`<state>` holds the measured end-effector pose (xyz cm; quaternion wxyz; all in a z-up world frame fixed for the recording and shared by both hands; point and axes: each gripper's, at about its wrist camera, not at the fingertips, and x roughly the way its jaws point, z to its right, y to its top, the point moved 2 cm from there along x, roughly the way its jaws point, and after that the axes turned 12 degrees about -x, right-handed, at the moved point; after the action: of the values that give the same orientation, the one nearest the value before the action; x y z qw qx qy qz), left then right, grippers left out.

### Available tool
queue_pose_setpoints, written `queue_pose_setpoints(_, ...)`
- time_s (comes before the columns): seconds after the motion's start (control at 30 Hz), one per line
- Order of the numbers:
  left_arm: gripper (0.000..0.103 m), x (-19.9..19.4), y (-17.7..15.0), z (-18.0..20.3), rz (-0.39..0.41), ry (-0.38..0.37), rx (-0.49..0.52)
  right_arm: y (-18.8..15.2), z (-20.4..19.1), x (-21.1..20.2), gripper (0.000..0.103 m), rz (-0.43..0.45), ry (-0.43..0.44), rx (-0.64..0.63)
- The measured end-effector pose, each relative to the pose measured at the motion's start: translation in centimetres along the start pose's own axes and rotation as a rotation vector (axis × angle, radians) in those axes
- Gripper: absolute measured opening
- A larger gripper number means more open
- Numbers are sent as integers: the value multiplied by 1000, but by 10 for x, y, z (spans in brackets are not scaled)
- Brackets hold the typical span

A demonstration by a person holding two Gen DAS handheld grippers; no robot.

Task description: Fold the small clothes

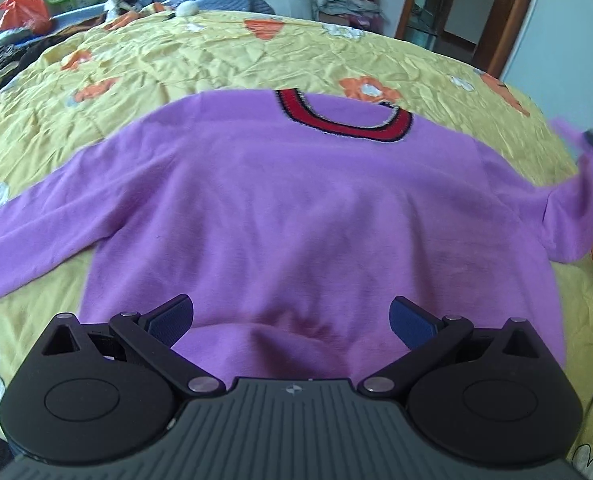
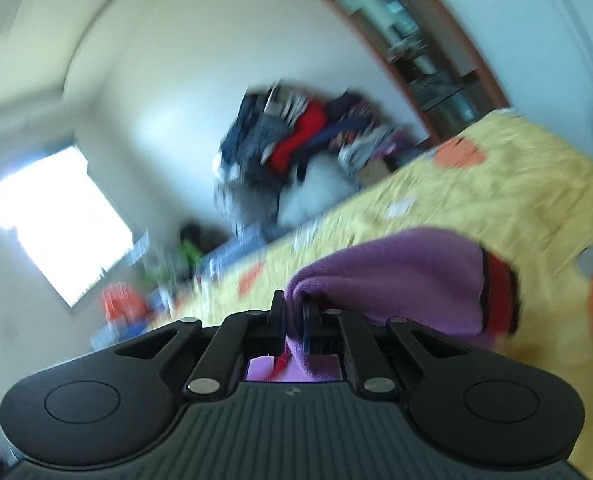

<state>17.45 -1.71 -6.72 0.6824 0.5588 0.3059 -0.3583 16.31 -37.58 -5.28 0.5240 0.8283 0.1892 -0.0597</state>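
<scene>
Purple knit, the sweater lay flat on the bed, collar pointing away from the wide-open, empty left claw. Its right sleeve was pinched in the closed right claw — the nearer one for folding inward across the body.

Item before you: one purple sweater, soft fuzzy knit, long-sleeved, with a red neckband edged in black. You see it spread flat, hem nearest you and neck farthest. Your left-hand sleeve lies stretched out flat to the side. Your right-hand sleeve is raised off the surface and bent upward at its end, blurred there. From your right wrist view, the sleeve's cuff carries the same red and black banding, and the purple fabric hangs bunched and folded over.
</scene>
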Motion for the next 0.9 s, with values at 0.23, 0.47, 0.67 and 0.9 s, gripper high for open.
queue_pose_setpoints(0.23,103,-2,-3,-12,-13,4,-34,-64,-96,87,8,-220,-72,-339)
queue_pose_setpoints(0.47,103,-4,5,-16,1,-5,-38,-103,-148,87,82,-329,-31,-567)
queue_pose_setpoints(0.67,103,1,30,2,90,-98,-5,-52,-68,9,82,-152,-212,-462)
queue_pose_setpoints(0.9,103,59,49,50,-50,-291,12,-53,18,-10,82,-224,-306,-384)
